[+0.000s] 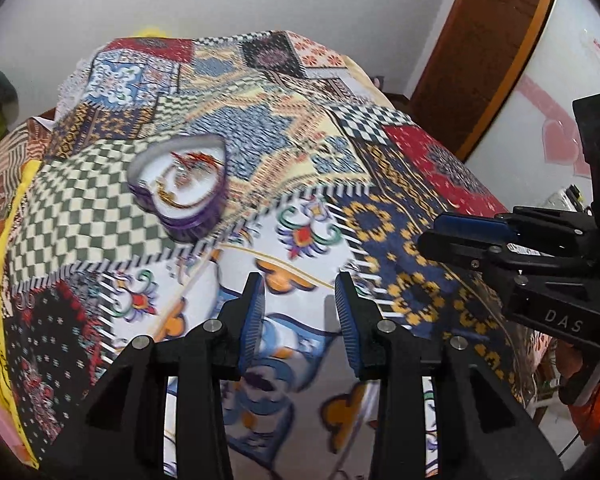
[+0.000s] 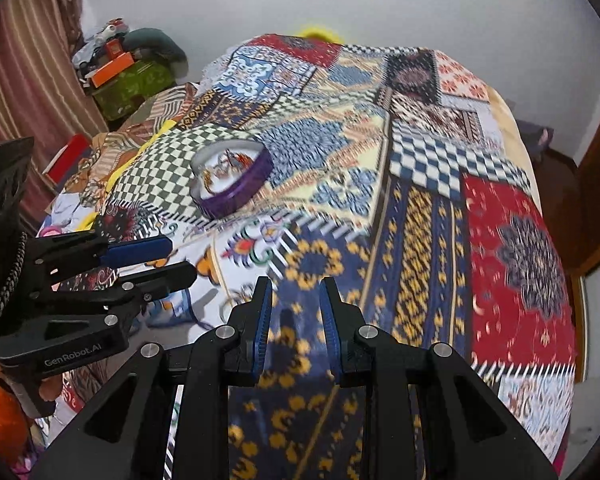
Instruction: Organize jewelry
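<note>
Where both views meet, one patchwork cloth (image 1: 400, 152) fills most of the frame, spread over a bed or table; which one, the pictures do not settle. Only the right wrist view shows the striped curtain (image 2: 24, 80) down the left edge and the pile of boxes and bundles (image 2: 128, 64) in the upper left. Only the left wrist view shows the brown door (image 1: 488, 40) at upper right and the pink heart shapes (image 1: 556, 136) on the pale wall beside it.

One heart-shaped box (image 1: 180, 188) with a purple wall and white inside sits on the green-and-cream checked patch, left of centre in the left wrist view and just left of centre in the right. Red and gold jewelry (image 1: 188, 168) lies inside it, too blurred to count.

There are two grippers. The left gripper (image 1: 300, 320) at bottom centre has its jaws apart, holding nothing. The right gripper (image 2: 296, 316) likewise stands parted and empty above the navy-and-gold patch. Both are well apart from the box.
</note>
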Tool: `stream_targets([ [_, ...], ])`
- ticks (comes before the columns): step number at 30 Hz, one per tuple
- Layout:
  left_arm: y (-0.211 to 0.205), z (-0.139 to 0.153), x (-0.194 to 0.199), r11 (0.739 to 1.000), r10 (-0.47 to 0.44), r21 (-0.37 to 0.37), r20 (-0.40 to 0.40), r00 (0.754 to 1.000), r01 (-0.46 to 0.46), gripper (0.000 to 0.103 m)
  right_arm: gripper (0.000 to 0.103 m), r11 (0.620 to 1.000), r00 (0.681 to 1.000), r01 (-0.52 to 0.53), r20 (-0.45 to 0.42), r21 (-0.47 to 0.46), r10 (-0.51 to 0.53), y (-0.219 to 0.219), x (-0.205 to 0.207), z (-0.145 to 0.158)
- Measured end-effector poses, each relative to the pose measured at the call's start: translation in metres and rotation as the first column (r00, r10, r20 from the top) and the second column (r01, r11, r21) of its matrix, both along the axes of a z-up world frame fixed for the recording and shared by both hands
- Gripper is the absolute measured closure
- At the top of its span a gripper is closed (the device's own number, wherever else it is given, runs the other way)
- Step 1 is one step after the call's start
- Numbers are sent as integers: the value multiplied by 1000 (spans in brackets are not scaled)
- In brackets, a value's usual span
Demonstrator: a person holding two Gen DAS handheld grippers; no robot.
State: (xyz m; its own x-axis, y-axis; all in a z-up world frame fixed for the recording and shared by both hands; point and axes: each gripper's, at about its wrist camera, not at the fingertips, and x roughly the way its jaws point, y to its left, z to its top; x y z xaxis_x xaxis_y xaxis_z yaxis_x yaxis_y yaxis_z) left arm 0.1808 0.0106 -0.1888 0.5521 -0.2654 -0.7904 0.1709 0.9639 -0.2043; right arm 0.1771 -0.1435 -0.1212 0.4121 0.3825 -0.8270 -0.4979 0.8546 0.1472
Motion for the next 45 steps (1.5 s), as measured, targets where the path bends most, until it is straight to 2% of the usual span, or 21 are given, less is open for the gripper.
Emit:
stream_targets([
  [7,-21,-5,-2,999,-39,-5,-15,999,39,67,81,1000,1000,22,-16,7,-22,-15,-10,-2],
  [13,-33,-13,3,997,-71,4,-32,997,71,67,81,1000,1000,17,5,-1,-17,-16,-13,-1],
  [20,-34,-17,3,997,-74,5,-6,997,74,67,81,1000,1000,10,1,2,-10,-12,-11,-2],
  [24,-32,-18,3,997,-76,9,11,997,76,82,81,1000,1000,11,7,6,-11,-9,-9,0],
  [26,-29,-18,2,997,-79,-6,14,997,79,82,81,1000,1000,9,3,14,-9,-7,-8,0],
  [32,-10,-15,-4,1000,-27,-8,28,999,27,82,81,1000,1000,-20,-9,3,20,9,-6,-6],
  [40,25,-15,-13,999,50,5,36,998,-50,82,81,993,995,-98,-36,-60,96,41,-4,-24],
  [45,34,-17,-15,998,68,-8,40,997,-67,82,81,987,992,-123,-9,-107,123,49,-7,-30],
])
